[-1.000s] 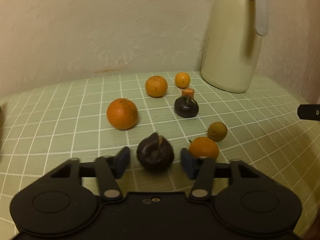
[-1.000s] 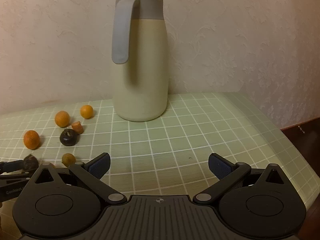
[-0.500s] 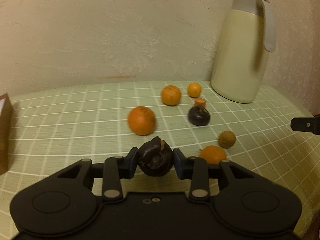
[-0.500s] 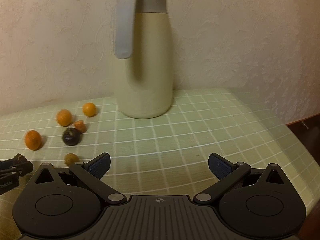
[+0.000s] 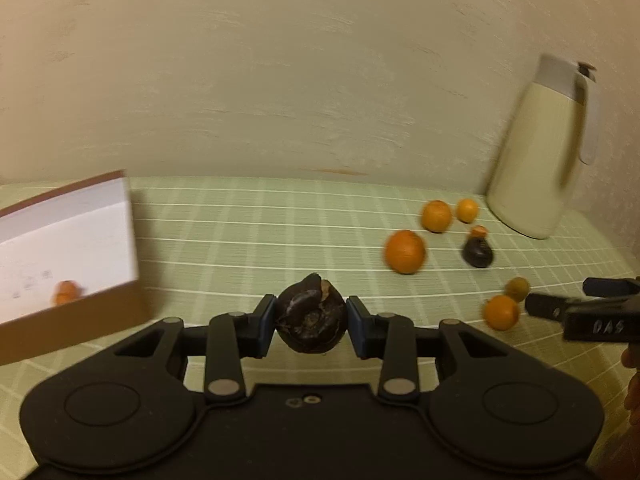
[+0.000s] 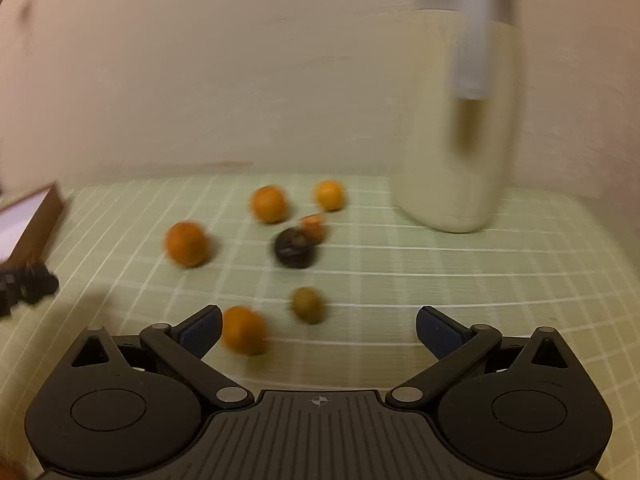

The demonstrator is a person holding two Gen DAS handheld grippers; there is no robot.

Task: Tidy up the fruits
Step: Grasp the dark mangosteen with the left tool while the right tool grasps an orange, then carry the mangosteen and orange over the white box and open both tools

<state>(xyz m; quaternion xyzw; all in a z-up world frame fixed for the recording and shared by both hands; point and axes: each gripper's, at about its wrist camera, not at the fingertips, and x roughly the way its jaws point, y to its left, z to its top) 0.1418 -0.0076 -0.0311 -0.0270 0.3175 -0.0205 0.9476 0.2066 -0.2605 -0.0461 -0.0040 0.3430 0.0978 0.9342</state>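
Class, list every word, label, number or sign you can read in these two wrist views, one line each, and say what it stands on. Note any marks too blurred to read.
"DAS": pale letters on the side of the right gripper, seen in the left wrist view; any further letters run out of frame.
Faint grey marks on the white inside of the box: too blurred to read.
Small crosshair sign on the right gripper's body, right wrist view: a symbol, no text.
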